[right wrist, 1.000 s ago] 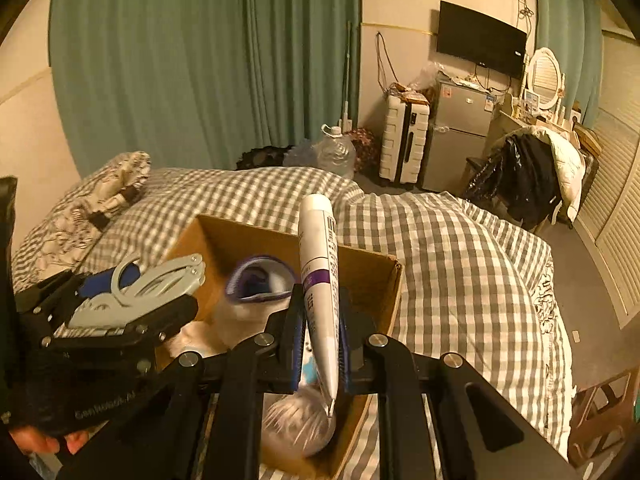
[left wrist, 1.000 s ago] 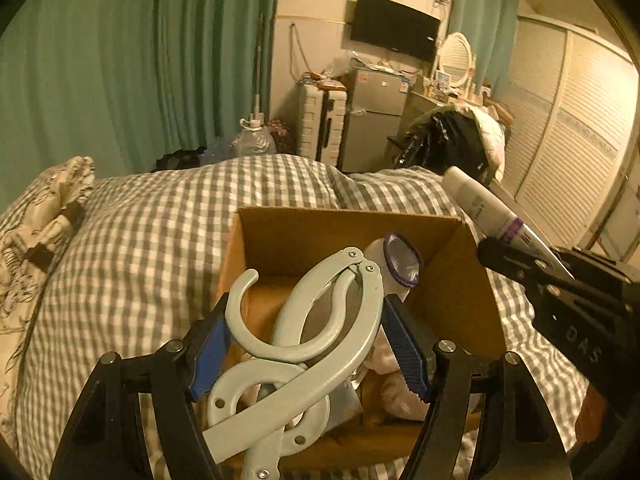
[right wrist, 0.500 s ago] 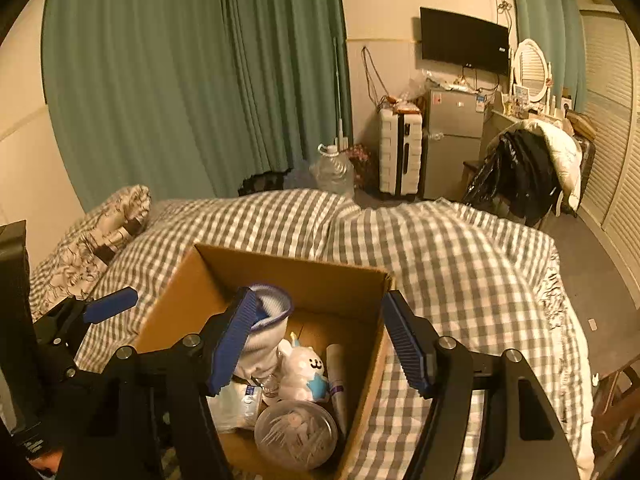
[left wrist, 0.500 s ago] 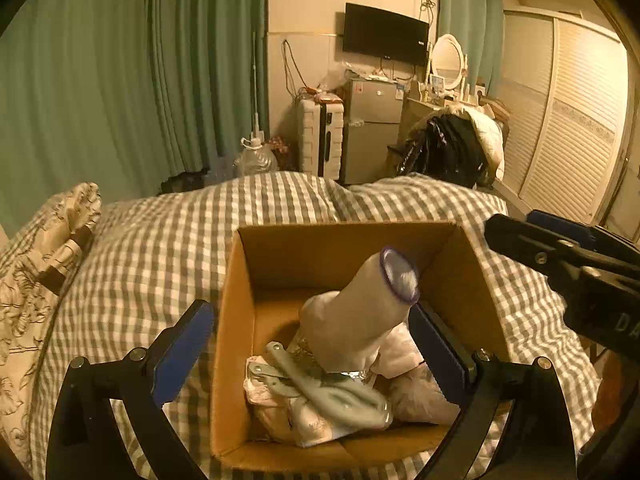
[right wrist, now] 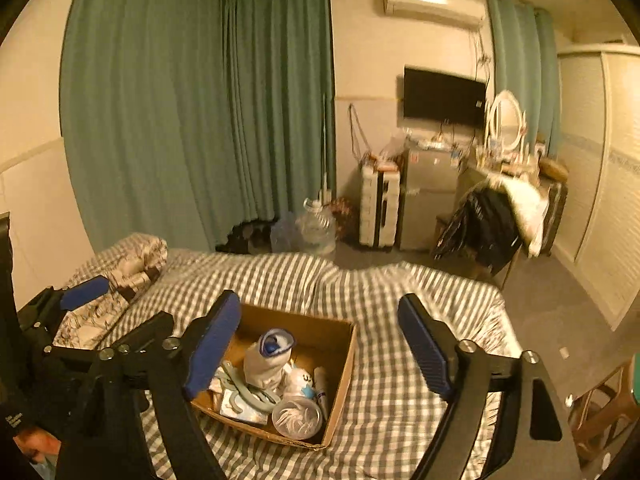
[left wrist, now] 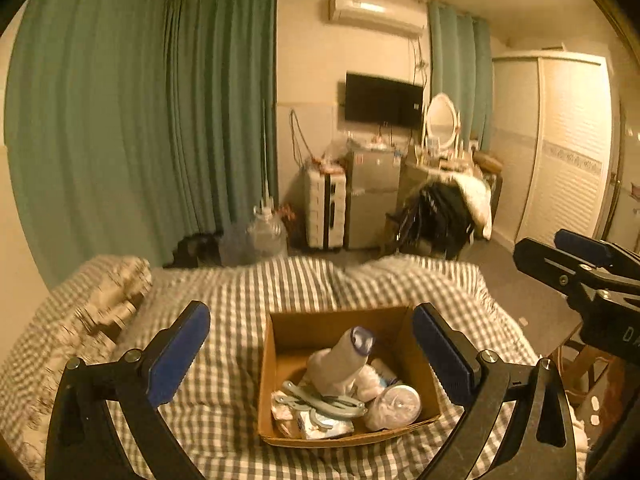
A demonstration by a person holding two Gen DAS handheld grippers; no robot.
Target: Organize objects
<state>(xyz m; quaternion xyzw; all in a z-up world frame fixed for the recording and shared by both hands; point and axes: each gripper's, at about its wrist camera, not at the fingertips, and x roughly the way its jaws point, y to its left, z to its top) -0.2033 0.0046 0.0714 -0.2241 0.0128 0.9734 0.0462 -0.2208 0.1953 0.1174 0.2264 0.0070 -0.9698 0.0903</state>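
Note:
An open cardboard box (left wrist: 280, 438) (right wrist: 344, 364) sits on the checked bed cover. Inside lie a pale grey folding hanger (left wrist: 320, 400) (right wrist: 244, 394), a white sock-like roll with a purple rim (left wrist: 344, 356) (right wrist: 270, 356), a round clear lid of small items (left wrist: 394, 402) (right wrist: 298, 416), a white tube (right wrist: 322, 390) and a small white plush toy (right wrist: 298, 380). My left gripper (left wrist: 312, 352) is open and empty, raised well above the box. My right gripper (right wrist: 320, 344) is open and empty, also high above it; it shows at the right of the left wrist view (left wrist: 580, 260).
The bed (left wrist: 224, 364) has a patterned pillow (left wrist: 108, 300) at the left. Beyond it stand green curtains (left wrist: 140, 120), a water jug (left wrist: 264, 232), a white suitcase (left wrist: 324, 208), a small fridge (left wrist: 372, 196), a chair with clothes (left wrist: 440, 212) and a wardrobe (left wrist: 568, 152).
Both grippers opened, dropping the hanger and the tube into the box, then pulled up and back, so the box now looks smaller and lower.

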